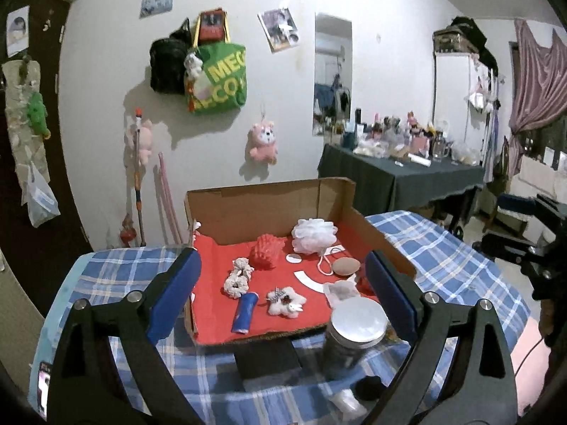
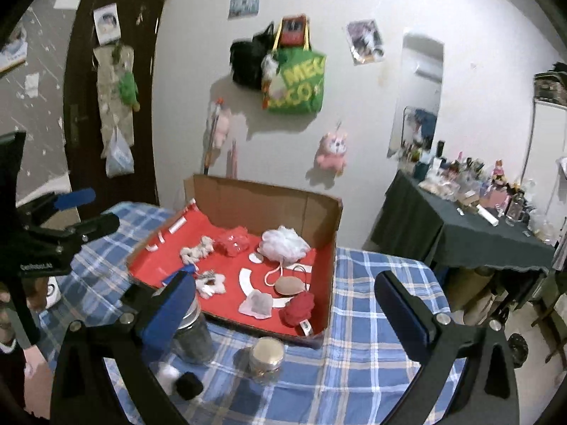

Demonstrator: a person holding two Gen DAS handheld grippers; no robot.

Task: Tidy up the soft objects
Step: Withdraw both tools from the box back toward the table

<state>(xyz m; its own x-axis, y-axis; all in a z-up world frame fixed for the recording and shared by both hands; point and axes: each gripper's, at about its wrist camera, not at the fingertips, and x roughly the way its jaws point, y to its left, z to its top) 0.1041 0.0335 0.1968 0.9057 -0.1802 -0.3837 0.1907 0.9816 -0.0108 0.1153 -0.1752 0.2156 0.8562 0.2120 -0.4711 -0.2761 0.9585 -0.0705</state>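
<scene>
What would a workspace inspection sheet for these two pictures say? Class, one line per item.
Surface: blue plaid cloth on the table.
Job's things: cardboard box, red lined, holds white bath pouf, red knit piece, white scrunchies, tan sponge, red scrunchie.
Clutter: two lidded jars, pom-poms.
Grippers: left gripper and right gripper open, empty.
Cables: thin one, right edge.
Surroundings: green bag, crowded side table.

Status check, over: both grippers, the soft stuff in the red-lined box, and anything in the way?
Left gripper open, empty. Right gripper open, empty. White bath pouf, red plush lying in cardboard box. Lidded jars stand before box, on approach.
</scene>
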